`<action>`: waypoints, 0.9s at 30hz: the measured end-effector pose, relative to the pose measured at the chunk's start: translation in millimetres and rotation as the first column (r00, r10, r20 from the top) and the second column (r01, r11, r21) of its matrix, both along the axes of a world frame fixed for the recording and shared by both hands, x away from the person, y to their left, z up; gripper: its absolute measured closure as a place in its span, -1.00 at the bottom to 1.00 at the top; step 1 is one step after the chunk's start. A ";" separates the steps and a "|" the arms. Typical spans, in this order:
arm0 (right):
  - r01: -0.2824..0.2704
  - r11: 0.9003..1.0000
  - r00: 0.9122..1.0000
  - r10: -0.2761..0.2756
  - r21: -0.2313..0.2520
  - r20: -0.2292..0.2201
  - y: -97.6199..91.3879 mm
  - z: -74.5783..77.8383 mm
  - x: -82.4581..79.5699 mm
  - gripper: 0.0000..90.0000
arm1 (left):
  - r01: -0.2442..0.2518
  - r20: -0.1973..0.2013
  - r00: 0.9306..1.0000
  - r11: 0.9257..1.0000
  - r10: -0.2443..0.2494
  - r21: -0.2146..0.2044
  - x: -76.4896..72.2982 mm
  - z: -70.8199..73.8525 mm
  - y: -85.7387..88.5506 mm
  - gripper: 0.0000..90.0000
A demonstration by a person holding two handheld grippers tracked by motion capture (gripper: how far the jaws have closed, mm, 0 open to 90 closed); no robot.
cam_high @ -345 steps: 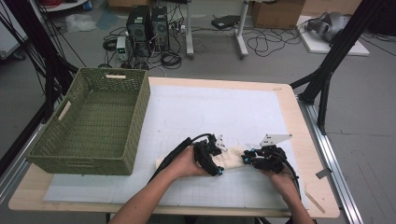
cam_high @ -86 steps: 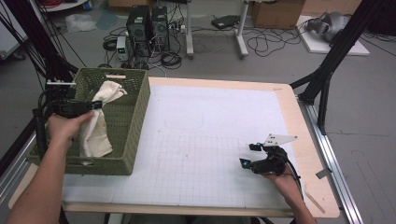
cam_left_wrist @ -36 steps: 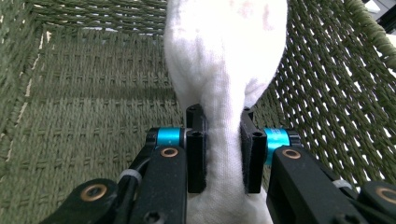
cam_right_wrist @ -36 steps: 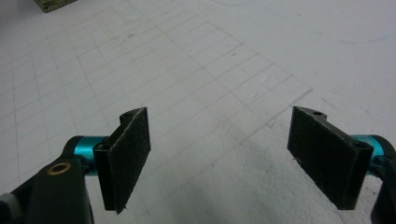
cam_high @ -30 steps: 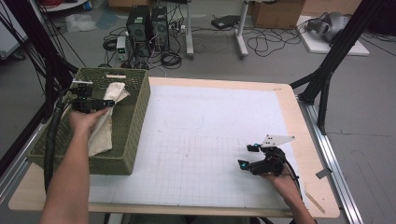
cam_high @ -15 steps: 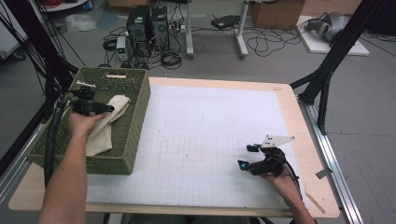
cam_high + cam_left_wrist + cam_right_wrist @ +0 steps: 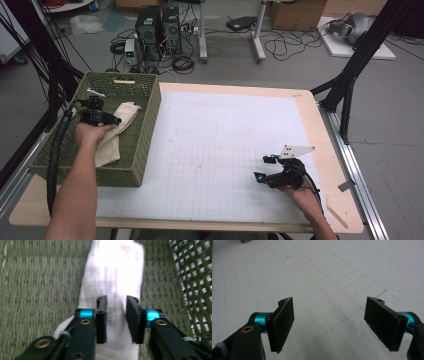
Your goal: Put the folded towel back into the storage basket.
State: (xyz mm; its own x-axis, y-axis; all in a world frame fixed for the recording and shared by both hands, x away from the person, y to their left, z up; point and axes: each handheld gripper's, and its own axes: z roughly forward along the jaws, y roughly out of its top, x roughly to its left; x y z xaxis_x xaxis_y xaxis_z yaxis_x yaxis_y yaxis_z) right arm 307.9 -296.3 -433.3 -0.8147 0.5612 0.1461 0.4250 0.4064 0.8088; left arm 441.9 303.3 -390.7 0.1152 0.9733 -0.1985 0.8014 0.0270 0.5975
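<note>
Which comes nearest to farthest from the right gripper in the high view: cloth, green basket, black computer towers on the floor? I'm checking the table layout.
From the right gripper:
1. Green basket, left on the table.
2. Cloth, inside the basket.
3. Computer towers, on the floor beyond the table.

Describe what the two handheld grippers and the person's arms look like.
Both grippers are black. The left gripper has flat black jaws on bright blue metallic collars, with brass-coloured rivets in its arms. The right gripper has the same blue collars and dark, rough-textured pads. In the high view, the right one carries a pale grey three-cornered plate, and a thick black cable trails from the left. Both forearms are bare, unsleeved.
</note>
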 end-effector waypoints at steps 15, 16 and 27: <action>-0.001 1.000 1.000 0.001 0.007 0.006 -0.5 1.0 -0.6 -0.48 | 0.210 0.047 0.976 0.977 -0.211 0.020 -14.8 16.8 -0.3 0.40; 0.001 1.000 1.000 -0.001 0.007 0.007 -0.3 0.9 -0.6 -0.48 | 0.222 0.046 0.974 0.975 -0.223 0.029 -16.1 17.5 0.0 0.40; -0.003 1.000 1.000 0.003 0.006 0.009 0.2 1.3 0.3 -0.48 | 0.283 0.039 0.957 0.957 -0.286 0.064 -30.6 23.4 11.4 0.42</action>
State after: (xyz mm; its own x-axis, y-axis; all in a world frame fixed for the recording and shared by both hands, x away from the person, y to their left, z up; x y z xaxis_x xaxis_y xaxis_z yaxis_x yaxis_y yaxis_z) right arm 308.2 -296.1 -432.0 -0.8178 0.5576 0.1424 0.4167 0.4030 0.8148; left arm 411.3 314.7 -367.4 0.3971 0.9083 -0.1316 0.7416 -0.2331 0.6290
